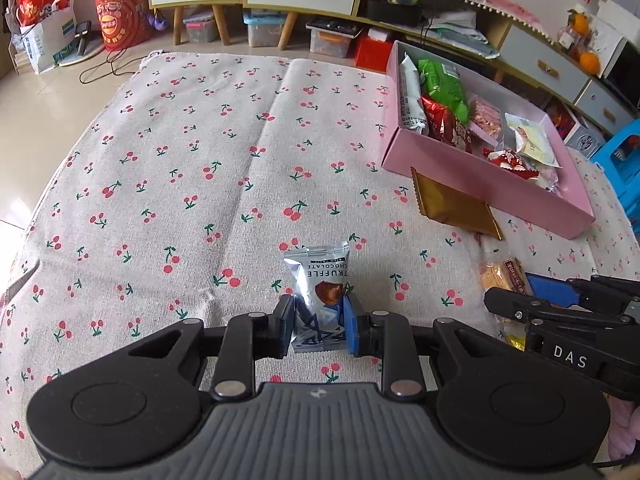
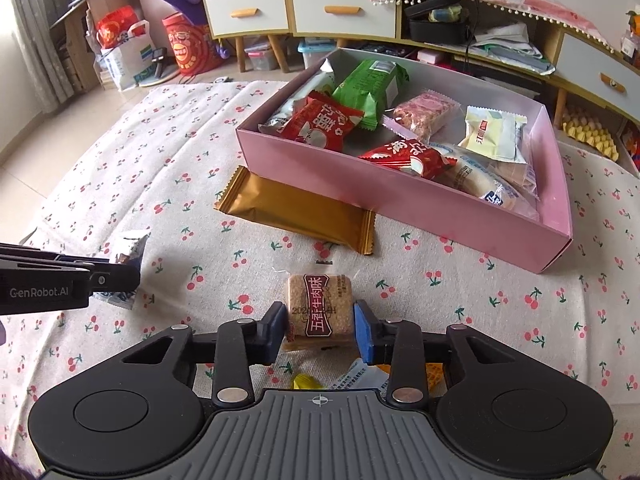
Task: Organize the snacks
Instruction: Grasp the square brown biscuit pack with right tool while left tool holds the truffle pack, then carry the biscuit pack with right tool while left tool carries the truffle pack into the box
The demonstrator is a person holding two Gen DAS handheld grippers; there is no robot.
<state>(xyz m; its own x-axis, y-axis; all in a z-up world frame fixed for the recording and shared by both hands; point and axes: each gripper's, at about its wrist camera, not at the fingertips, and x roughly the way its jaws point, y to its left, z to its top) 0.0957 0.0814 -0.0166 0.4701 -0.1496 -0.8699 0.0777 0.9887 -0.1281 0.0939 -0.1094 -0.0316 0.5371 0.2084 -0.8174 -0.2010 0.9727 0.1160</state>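
- Between the fingers of my left gripper (image 1: 319,322) sits the silver truffle chocolate packet (image 1: 320,292), pinched at its lower half, the rest sticking out forward over the cherry-print cloth (image 1: 180,160).
- My right gripper (image 2: 320,330) is clenched the same way on a clear-wrapped biscuit square (image 2: 319,306) with a red label, fingers pressing its two side edges.
- The pink box (image 2: 400,200) lies ahead and to the right of both claws, already holding several snacks; a gold wrapper (image 2: 296,212) lies on the cloth just beside its near wall.
- Risk one, as I judge it: the truffle packet is slick foil and puffy, so it could squirt out forward if I swing fast or squeeze harder.
- Risk two: the biscuit is brittle, I would guess; a tighter pinch may crack it, while a looser one lets the smooth film slide.
- Risk three: my two claws are near each other, the right one showing at the edge of the left view. Heading for the box together, they could knock.
- Risk four: a low approach could catch the box's near wall and shove it, or drag over the gold wrapper.
- More snacks lie under my right claw; I cannot tell what they are.
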